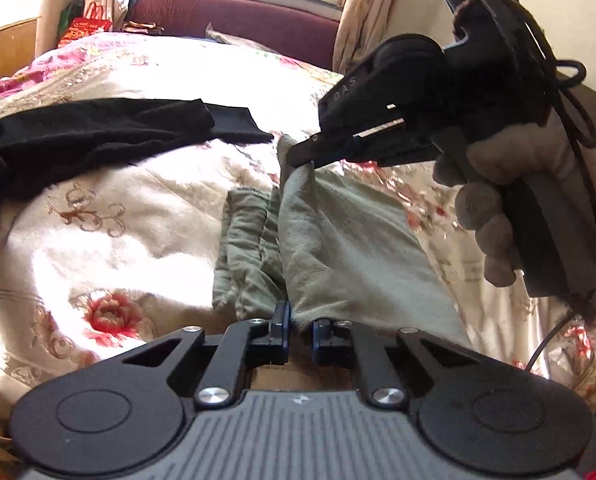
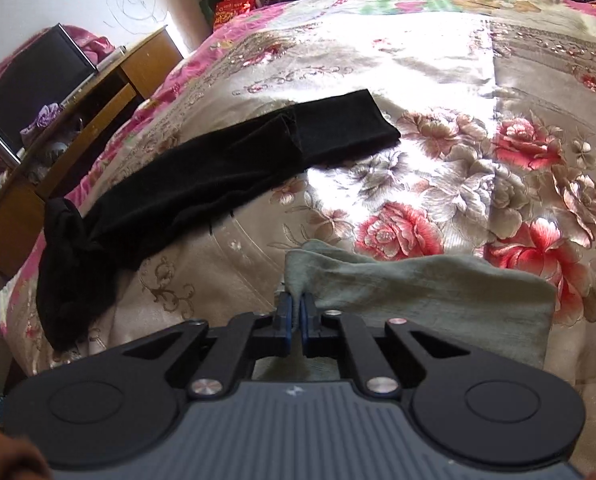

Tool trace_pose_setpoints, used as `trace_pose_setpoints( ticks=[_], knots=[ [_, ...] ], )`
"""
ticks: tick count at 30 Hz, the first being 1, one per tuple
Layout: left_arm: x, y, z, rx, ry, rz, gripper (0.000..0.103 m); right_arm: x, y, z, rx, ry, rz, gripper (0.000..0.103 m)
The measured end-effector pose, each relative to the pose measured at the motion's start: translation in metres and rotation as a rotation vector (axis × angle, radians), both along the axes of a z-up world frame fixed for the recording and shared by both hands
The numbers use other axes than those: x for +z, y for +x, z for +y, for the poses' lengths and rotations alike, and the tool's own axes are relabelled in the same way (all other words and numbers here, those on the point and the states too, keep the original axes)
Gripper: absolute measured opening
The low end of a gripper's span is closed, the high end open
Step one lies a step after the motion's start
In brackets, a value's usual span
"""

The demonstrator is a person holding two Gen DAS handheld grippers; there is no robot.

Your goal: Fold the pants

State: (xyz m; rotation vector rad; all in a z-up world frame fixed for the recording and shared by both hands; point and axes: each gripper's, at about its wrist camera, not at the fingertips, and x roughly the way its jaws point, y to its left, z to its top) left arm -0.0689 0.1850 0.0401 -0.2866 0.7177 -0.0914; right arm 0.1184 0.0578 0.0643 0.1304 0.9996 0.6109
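Right now both claws grip the green pants, which lie on the flowered bedspread of a bed. From the left wrist camera, the left claw has its fingers close together with a near edge of the green cloth caught between them. Farther off in that same view, the right claw, held in a gloved hand, pinches a raised corner of the pants, so the cloth hangs down from its tip in a slanted sheet. From the right wrist camera, the right claw is pressed together on a bunched fold of the green fabric. A pair of black pants lies stretched out on the bedspread beyond, apart from the green ones. A wooden table stands beside the bed
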Motion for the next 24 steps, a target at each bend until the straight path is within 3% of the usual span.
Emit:
trace_pose_setpoints(
  ticks=[4,9,13,20,22,24],
  knots=[
    [0.005,0.002,0.013,0.035,0.006,-0.021,0.025,0.013,0.006,0.006,-0.014,0.072,-0.020,0.005],
    [-0.014,0.005,0.027,0.069,-0.039,0.047,0.025,-0.019,0.015,0.037,0.003,0.033,0.023,0.005],
    [-0.013,0.007,0.041,0.094,-0.079,0.052,0.026,-0.028,0.020,0.050,-0.018,0.106,0.060,0.004],
    [-0.016,0.013,0.054,0.123,-0.091,0.048,0.025,-0.026,0.020,0.054,0.018,-0.030,-0.025,0.010],
    [-0.019,0.012,0.052,0.119,-0.086,0.054,0.025,-0.023,0.022,0.048,-0.007,-0.050,-0.038,0.019],
    [-0.021,0.012,0.050,0.118,-0.081,0.057,0.026,-0.021,0.022,0.047,-0.015,-0.079,-0.043,0.047]
  ],
)
